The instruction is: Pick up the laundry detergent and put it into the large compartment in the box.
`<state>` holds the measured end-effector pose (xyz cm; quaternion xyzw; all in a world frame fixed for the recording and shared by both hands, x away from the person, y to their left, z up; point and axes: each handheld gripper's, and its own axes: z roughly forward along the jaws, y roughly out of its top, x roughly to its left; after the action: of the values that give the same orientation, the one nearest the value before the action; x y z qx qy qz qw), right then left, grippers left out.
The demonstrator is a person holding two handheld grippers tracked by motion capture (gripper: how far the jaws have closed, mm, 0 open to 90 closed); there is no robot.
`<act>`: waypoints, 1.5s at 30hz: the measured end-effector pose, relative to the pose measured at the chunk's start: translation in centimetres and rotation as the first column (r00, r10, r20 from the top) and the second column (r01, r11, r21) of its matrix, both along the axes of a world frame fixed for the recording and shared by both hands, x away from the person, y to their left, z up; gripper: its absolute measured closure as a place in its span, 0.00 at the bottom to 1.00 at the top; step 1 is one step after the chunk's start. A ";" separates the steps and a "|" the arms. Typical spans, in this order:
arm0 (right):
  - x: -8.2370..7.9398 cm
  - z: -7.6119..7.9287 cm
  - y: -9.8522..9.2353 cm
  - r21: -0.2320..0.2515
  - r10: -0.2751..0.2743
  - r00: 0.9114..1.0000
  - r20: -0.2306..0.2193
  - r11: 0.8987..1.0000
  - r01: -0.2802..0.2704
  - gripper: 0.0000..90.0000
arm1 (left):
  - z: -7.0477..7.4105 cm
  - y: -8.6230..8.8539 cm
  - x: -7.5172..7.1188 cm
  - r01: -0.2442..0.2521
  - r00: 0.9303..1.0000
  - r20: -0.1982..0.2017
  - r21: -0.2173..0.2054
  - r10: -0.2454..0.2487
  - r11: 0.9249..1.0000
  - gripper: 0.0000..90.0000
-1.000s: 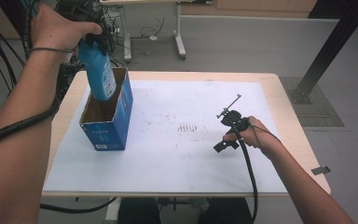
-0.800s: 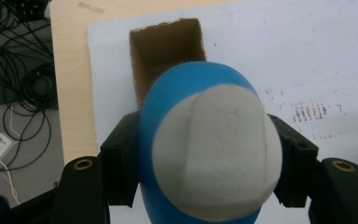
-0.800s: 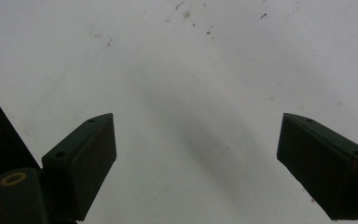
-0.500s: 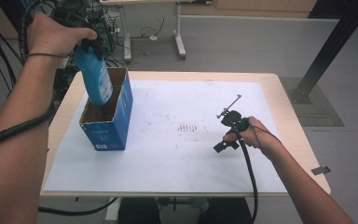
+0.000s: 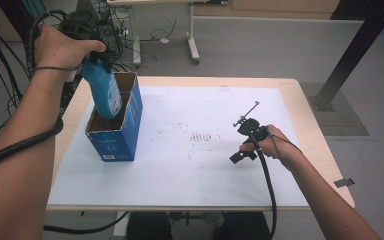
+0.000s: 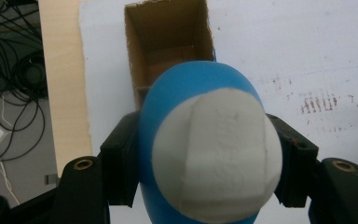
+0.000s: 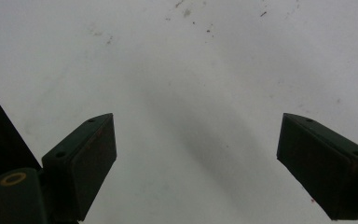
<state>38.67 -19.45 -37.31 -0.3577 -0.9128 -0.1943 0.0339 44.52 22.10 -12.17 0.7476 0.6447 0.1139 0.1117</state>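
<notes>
A blue bottle (image 5: 106, 95) with a white label hangs upright, its lower end inside the open top of a blue cardboard box (image 5: 114, 141). My left gripper (image 5: 98, 61) is shut on the bottle's upper part, held from above by a hand. In the left gripper view the bottle (image 6: 205, 140) sits between the two black jaws of my left gripper (image 6: 209, 158), with the brown inside of the box (image 6: 168, 42) beyond it. My right gripper (image 5: 241, 142) rests low on the white sheet at the right, open. Nothing lies between the jaws of my right gripper (image 7: 196, 158).
A white sheet (image 5: 195, 170) with faint reddish marks covers most of the wooden table (image 5: 310, 125). The box stands near the table's left edge. Cables and desk legs (image 5: 192, 45) lie on the floor beyond the far edge.
My left hand has sunk a little, taking the bottle deeper into the box. The right hand and its gripper have kept still.
</notes>
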 end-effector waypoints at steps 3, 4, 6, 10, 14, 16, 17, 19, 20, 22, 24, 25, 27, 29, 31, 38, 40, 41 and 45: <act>0.0 0.0 0.0 -0.002 0.001 1.000 0.000 1.000 -0.001 0.13 | -0.7 0.0 0.0 0.002 1.000 -0.010 0.001 -0.002 1.000 0.42; 0.0 0.0 0.0 0.000 0.002 1.000 0.001 1.000 -0.002 0.13 | -0.9 0.0 0.0 0.005 1.000 -0.014 0.001 -0.005 1.000 0.42; 0.0 0.0 0.1 0.001 0.001 1.000 0.001 1.000 -0.001 0.13 | -1.3 0.0 0.1 0.002 1.000 -0.018 -0.004 -0.002 1.000 0.42; 0.0 -0.1 0.1 -0.002 0.004 1.000 0.000 1.000 -0.004 0.13 | -1.9 0.0 0.1 0.004 1.000 -0.026 -0.006 -0.004 1.000 0.42; 0.0 -0.1 0.1 0.002 0.002 1.000 -0.002 1.000 -0.002 0.13 | -2.7 0.0 0.1 0.007 1.000 -0.031 -0.008 -0.007 1.000 0.42; 0.1 -0.1 0.1 -0.002 0.005 1.000 -0.001 1.000 -0.005 0.13 | -3.3 -0.1 0.1 0.011 0.999 -0.039 -0.011 -0.011 1.000 0.42; 0.1 -0.1 0.1 -0.002 0.005 1.000 -0.001 1.000 -0.005 0.13 | -3.3 -0.1 0.1 0.011 0.999 -0.039 -0.011 -0.011 1.000 0.42; 0.1 -0.1 0.1 -0.002 0.004 1.000 -0.001 1.000 -0.004 0.13 | -3.8 -0.1 0.1 0.012 0.999 -0.045 -0.012 -0.013 1.000 0.42; 0.1 -0.1 0.1 -0.002 0.004 1.000 -0.001 1.000 -0.004 0.13 | -3.8 -0.1 0.1 0.012 0.999 -0.045 -0.012 -0.013 1.000 0.42; 0.0 -0.1 0.2 -0.001 0.002 1.000 -0.005 1.000 -0.002 0.13 | -4.2 -0.1 0.1 0.013 0.999 -0.052 -0.009 -0.014 1.000 0.42; 0.0 -0.2 0.2 0.000 0.001 1.000 -0.004 1.000 -0.001 0.13 | -4.5 -0.1 0.1 0.010 0.998 -0.054 -0.007 -0.011 1.000 0.42; 0.0 -0.2 0.2 0.001 0.000 1.000 -0.003 1.000 0.000 0.13 | -4.7 0.0 0.1 0.009 0.998 -0.056 -0.006 -0.009 1.000 0.42; 0.0 -0.2 0.2 0.000 0.001 1.000 -0.003 1.000 -0.001 0.13 | -5.1 0.1 0.1 0.008 0.998 -0.060 -0.004 -0.009 1.000 0.42; 0.0 -0.2 0.2 0.003 0.001 1.000 -0.003 1.000 -0.001 0.13 | -5.3 0.1 0.1 0.006 0.998 -0.062 -0.005 -0.007 1.000 0.42; 0.0 -0.2 0.1 0.002 0.002 1.000 -0.002 1.000 -0.002 0.13 | -5.9 0.3 0.1 0.002 0.998 -0.067 -0.009 -0.003 1.000 0.42; 0.0 -0.2 0.2 0.002 -0.001 1.000 -0.001 1.000 0.001 0.13 | -6.9 0.4 -0.1 -0.001 0.997 -0.077 -0.006 0.001 1.000 0.42; 0.0 -0.3 0.2 0.001 0.001 1.000 -0.001 1.000 -0.001 0.13 | -7.2 0.5 -0.1 -0.003 0.997 -0.080 -0.006 0.002 1.000 0.42; 0.0 -0.3 0.3 0.002 0.004 1.000 -0.003 1.000 -0.004 0.13 | -7.4 0.5 0.0 -0.002 0.997 -0.081 -0.005 0.002 1.000 0.42; 0.0 -0.3 0.3 0.003 0.004 1.000 -0.002 1.000 -0.004 0.13 | -7.9 0.6 0.0 -0.006 0.996 -0.086 0.000 0.006 1.000 0.42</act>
<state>38.66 -19.17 -37.64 -0.3562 -0.9131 -0.1954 0.0356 44.50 22.68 -20.08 0.7500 0.6510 0.0818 0.0839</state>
